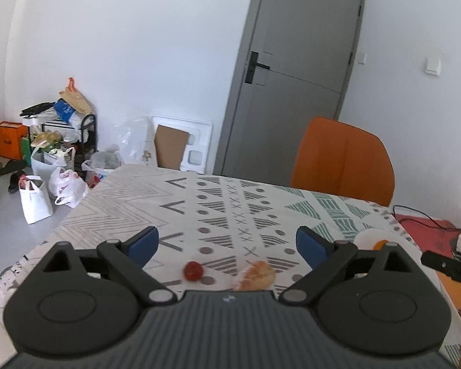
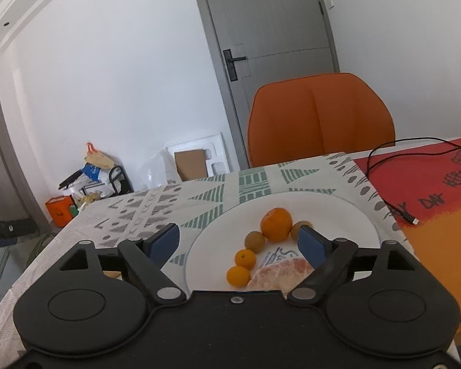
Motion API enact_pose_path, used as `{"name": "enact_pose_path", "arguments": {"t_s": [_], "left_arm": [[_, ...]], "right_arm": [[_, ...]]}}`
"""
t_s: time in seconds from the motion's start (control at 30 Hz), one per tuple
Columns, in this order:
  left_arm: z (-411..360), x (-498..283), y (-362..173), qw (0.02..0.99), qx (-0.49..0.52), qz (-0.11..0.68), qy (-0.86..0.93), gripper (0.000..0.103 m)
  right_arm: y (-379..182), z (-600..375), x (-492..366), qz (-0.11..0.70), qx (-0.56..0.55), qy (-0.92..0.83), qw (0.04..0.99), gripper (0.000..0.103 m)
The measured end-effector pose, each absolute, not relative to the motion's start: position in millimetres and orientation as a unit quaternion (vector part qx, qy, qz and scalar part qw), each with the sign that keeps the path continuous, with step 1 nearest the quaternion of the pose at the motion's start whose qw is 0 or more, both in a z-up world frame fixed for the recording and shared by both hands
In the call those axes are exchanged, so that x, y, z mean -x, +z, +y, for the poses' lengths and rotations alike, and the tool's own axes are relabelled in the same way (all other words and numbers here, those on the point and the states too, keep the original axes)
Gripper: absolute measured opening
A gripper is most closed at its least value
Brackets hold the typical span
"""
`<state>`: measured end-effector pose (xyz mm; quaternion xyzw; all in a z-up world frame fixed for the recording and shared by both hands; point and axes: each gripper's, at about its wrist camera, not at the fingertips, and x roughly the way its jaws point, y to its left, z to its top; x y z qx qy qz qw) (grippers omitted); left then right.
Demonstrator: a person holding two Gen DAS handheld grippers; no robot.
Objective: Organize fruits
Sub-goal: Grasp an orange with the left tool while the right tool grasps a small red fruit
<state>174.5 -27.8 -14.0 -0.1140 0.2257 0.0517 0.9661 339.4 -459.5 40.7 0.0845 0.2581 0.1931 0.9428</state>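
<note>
My left gripper [image 1: 227,244] is open above the patterned tablecloth [image 1: 144,203], nothing between its blue pads. Below it on the cloth lie a small red fruit [image 1: 193,271] and a peeled pale-orange citrus piece [image 1: 256,276]. My right gripper [image 2: 239,241] is open over a white plate [image 2: 338,215]. The plate holds a tangerine [image 2: 276,224], two small kumquats [image 2: 245,259], two brown round fruits [image 2: 255,240] and a peeled pinkish citrus piece [image 2: 279,275]. None of them is gripped. The plate's edge [image 1: 367,236] also shows at the right of the left wrist view.
An orange chair [image 2: 319,117] stands at the table's far side before a grey door [image 2: 270,24]. A red and orange mat [image 2: 439,184] with a black cable [image 2: 393,206] lies right of the plate. Bags and a rack [image 1: 55,153] clutter the floor at left.
</note>
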Motion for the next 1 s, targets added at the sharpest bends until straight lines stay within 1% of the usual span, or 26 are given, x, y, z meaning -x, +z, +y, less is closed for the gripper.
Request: {"name": "enact_pose_path", "arguments": {"t_s": [0.33, 0.77, 0.83, 0.97, 1.0], "left_arm": [[4.0, -167.6, -27.3, 0.961, 0.147, 0.231, 0.051, 0.095], [36.0, -159.0, -39.7, 0.958, 0.172, 0.222, 0.055, 0.095], [41.9, -159.8, -42.9, 0.956, 0.177, 0.226, 0.059, 0.094], [51.9, -160.3, -46.2, 0.953, 0.186, 0.229, 0.064, 0.093], [52.7, -160.0, -47.0, 0.954, 0.185, 0.229, 0.064, 0.093]], "right_arm": [[45.0, -428.9, -323.9, 0.265, -0.064, 0.212, 0.939, 0.084], [34.7, -364.7, -322.3, 0.287, -0.032, 0.256, 0.923, 0.083], [33.1, -355.2, -323.5, 0.293, -0.028, 0.264, 0.918, 0.079], [30.4, -341.8, -325.0, 0.301, -0.023, 0.274, 0.913, 0.077], [29.5, -339.3, -325.6, 0.303, -0.022, 0.275, 0.912, 0.074]]}}
